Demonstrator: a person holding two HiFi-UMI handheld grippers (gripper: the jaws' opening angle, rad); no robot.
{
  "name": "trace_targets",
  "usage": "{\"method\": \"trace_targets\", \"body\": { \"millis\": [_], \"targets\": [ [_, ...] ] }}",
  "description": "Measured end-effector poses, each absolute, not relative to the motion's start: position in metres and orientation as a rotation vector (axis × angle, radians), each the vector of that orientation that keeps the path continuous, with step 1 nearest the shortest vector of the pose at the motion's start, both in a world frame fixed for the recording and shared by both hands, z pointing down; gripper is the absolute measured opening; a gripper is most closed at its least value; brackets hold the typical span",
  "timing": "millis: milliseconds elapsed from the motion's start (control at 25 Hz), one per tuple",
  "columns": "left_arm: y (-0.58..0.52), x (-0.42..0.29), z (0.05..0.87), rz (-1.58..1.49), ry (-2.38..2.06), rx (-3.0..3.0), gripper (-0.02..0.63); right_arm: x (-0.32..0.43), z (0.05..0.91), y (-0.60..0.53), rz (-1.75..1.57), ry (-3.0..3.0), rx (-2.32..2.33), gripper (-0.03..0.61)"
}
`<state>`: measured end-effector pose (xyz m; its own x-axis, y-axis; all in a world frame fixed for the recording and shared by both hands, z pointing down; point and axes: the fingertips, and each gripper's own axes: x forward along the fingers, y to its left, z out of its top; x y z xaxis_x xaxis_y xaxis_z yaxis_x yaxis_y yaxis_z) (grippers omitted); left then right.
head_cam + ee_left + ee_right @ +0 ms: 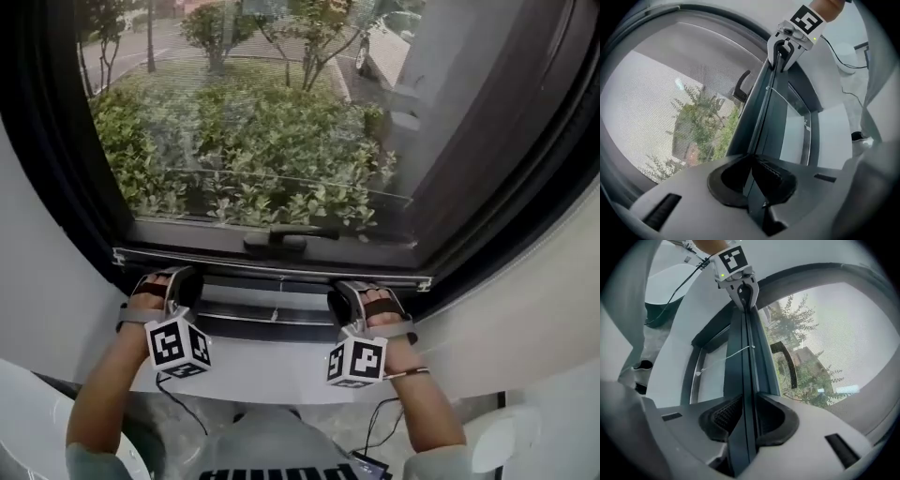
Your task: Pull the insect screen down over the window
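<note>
Nearest to us in the head view, our two forearms reach forward over the white sill [267,370]. Each hand carries a gripper with its marker cube facing up. The left hand [150,302] and right hand [384,309] sit well apart, one toward each end of the screen's bottom bar [272,266].

The left gripper [752,177] has its jaws nearly together, and the edge of the bar runs straight between them. Its own view shows both pads pinching that edge. The right gripper [747,417] stands partway open. The bar passes through its gap too, but the ribbed pad [723,414] on one side stands a little off the bar's face, so it does not clamp the bar. Each gripper view looks along the bar to the other gripper at its far end.

The bar lies level and low, just above the dark lower channel of the window frame and close over the sill. A thin white pull cord [736,352] hangs from it near the middle.

Just beyond the bar is the black window handle [281,240]. Above the bar the insect screen [234,112] stretches up across the opening as a fine grey mesh. Through it we see green bushes [253,164], and farther out thin trees beside a road.
</note>
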<state>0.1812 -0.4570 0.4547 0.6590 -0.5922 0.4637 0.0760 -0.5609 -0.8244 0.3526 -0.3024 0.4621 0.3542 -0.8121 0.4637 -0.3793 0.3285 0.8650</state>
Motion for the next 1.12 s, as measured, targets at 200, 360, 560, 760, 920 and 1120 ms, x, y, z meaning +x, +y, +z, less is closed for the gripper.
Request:
{"method": "trace_targets", "body": {
  "millis": [200,360,560,760,920,1120],
  "targets": [
    [-0.457,0.184,0.457,-0.822,0.495,-1.907,0.025,0.355,0.462,-0.304,-0.452,-1.236,1.416,0.086],
    [-0.458,0.186,0.46,-0.824,0.518,-1.822,0.018,0.358,0.465,-0.307,-0.504,-1.217,1.431,0.086],
    [-0.461,0.185,0.458,-0.774,0.553,-1.979,0.027,0.356,0.461,-0.308,-0.55,-1.327,1.441,0.086],
    [-0.458,0.189,0.458,-0.816,0.485,-2.015,0.04,0.358,0.461,-0.304,-0.445,-1.362,1.34,0.089],
    [-0.459,0.187,0.452,-0.781,0.502,-1.902,0.059,0.353,0.452,-0.305,-0.491,-1.35,1.356,0.11],
    [-0.462,0.188,0.441,-0.823,0.528,-1.989,0.118,0.353,0.441,-0.309,-0.47,-1.371,1.368,0.149]
  ]
}}
